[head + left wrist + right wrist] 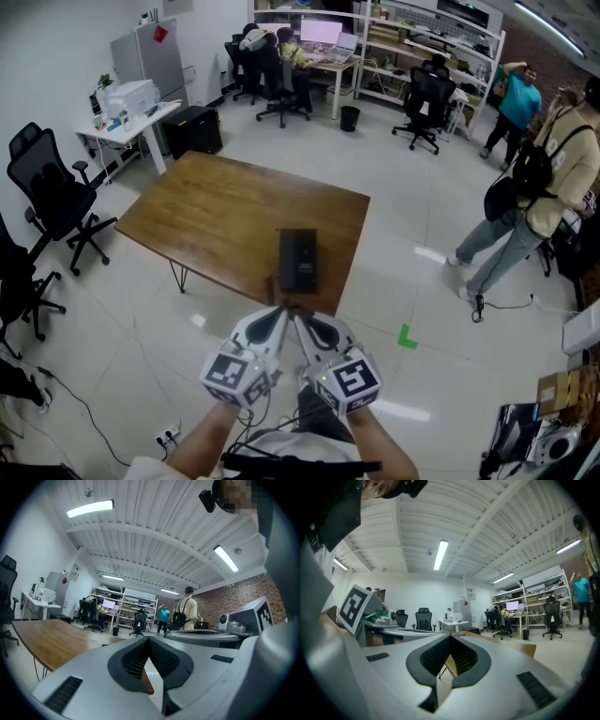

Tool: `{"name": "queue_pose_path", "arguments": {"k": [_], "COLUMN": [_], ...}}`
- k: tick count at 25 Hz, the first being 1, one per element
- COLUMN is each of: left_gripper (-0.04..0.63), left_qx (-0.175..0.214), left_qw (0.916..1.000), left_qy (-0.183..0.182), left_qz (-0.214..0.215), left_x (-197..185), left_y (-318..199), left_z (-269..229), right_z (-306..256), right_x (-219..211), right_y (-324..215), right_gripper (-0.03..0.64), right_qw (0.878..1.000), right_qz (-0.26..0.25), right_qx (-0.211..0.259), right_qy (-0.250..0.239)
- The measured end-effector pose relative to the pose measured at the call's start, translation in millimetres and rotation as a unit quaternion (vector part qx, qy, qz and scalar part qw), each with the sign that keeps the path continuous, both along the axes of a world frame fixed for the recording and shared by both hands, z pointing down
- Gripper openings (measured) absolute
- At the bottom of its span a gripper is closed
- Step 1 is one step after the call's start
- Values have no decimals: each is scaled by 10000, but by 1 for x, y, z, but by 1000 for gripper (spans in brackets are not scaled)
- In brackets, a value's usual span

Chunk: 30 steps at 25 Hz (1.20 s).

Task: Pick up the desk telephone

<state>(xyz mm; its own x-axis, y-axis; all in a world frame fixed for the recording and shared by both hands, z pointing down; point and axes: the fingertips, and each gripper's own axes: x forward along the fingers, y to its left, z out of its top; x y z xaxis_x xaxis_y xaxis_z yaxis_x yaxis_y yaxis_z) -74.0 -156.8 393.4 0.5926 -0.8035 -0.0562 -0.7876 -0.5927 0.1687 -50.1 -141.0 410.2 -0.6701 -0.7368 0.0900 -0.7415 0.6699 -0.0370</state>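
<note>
Desk telephone (pixel 298 260), a dark, flat, oblong unit, lies just ahead of both grippers, on the near part of a brown wooden table (pixel 216 216). It lies lengthwise, pointing away from me, close to the table's near edge.

I hold the left gripper (pixel 279 311) and the right gripper (pixel 300 315) side by side at the near edge of the table, their tips angled in toward each other. Both tips are just short of the telephone and apart from it. Each gripper points level. In its own view, the left gripper's jaws are closed, their ribbed dark pads meeting at the tip, and it holds no object. The right gripper's own view shows the same: jaws together and empty.

Left of the left gripper, black office chairs (pixel 52 192) stand on the pale floor. Well to the right of the right gripper, a person with a black backpack (pixel 553 178) stands on the floor.
</note>
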Motion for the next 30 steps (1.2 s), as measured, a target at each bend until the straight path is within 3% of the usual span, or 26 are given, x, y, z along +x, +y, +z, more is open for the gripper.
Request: {"name": "queue_pose_path", "arguments": {"k": [22,28,30], "left_gripper": [0,4,66], "left_qx": [-331,-792,-986], "left_qw": [9994,9965,9947], "left_qy": [62,247,279], "left_qz": [-117,68,110], "left_x": [21,13,11], "left_y": [-85,-111,-119], "left_z": [26,57,69], "right_z": [31,59,67], "right_x": [31,32,35], "right_y": [-87,-120,-129], "right_gripper": [0,0,2], "right_qw": [9993,9979,9974], "right_qz": [1,26,27], "right_qx": [-374,-641,-713], "right_qy": [-42,40,30]}}
